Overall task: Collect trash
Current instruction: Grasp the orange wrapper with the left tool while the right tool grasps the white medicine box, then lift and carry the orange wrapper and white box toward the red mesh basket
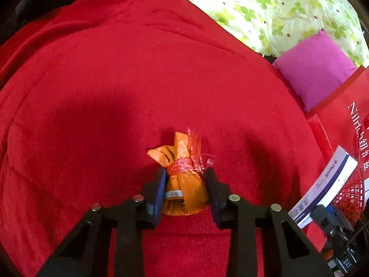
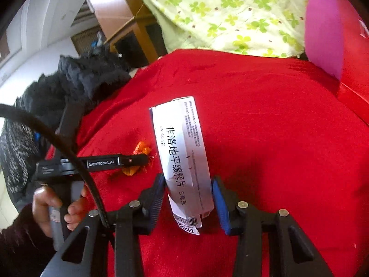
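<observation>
Here, on a bed spread with a red blanket (image 1: pixel 115 80), 2 handheld grippers each have a piece of rubbish in hand. The left gripper (image 1: pixel 185 180) has its jaws drawn narrow around an orange cloth pouch (image 1: pixel 184 191) tied at the neck with red ribbon; the pads press on both flanks of the pouch, which from this view appears to sit on the blanket rather than hang clear of it. The right gripper (image 2: pixel 189 191) holds a white medicine box (image 2: pixel 184 161) printed with Chinese characters, its jaws partly closed on the box's lower end, the left pad against the carton and the right pad at its edge, so the grip looks taken, though full contact on that side is hard to confirm. The same box shows at the right edge of the left wrist view, beside a red shopping bag (image 1: pixel 341 115), which is likely the collecting point, though the pictures do not settle that. A person's hand (image 2: pixel 57 205) grips the left tool's handle. Judged from this, 2 items are picked up and neither is yet deposited; no other loose litter shows on the blanket. A clover-print quilt (image 1: pixel 265 7) and a magenta pillow (image 1: pixel 316 69) lie beyond.
</observation>
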